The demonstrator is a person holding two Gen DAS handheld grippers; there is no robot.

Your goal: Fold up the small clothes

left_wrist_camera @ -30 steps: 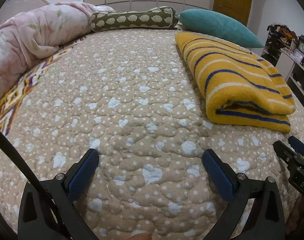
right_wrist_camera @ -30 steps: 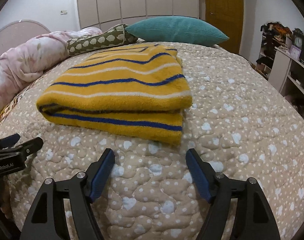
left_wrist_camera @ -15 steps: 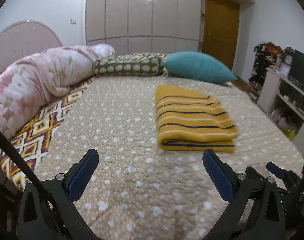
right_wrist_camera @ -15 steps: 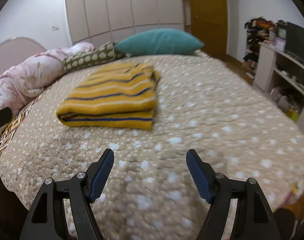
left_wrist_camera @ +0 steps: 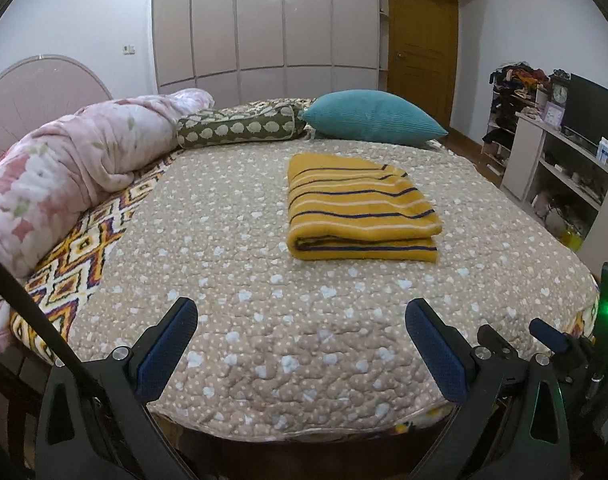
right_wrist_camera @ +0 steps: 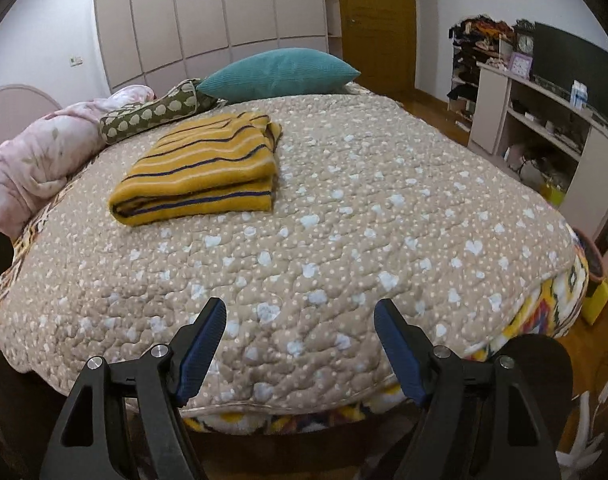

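My left tool (left_wrist_camera: 302, 322) hung over the near edge of the bed (left_wrist_camera: 264, 360), its two blue-padded fingers (left_wrist_camera: 168, 344) spread wide with nothing between them but the dotted beige quilt below. My right tool (right_wrist_camera: 300, 322) stood likewise over the foot of the bed, jaws set wide apart and holding nothing. The yellow striped garment (left_wrist_camera: 358, 210) lay folded into a neat rectangle on the quilt, well beyond both tools, its folded edge turned toward me. From the right wrist view it sat to the left of the middle of the bed (right_wrist_camera: 202, 170). Behind it, against the head of the bed, rested a teal pillow (left_wrist_camera: 374, 118) and, beside that, a green patterned bolster (left_wrist_camera: 240, 128). A pink floral duvet (left_wrist_camera: 64, 160) was bunched along the left side.
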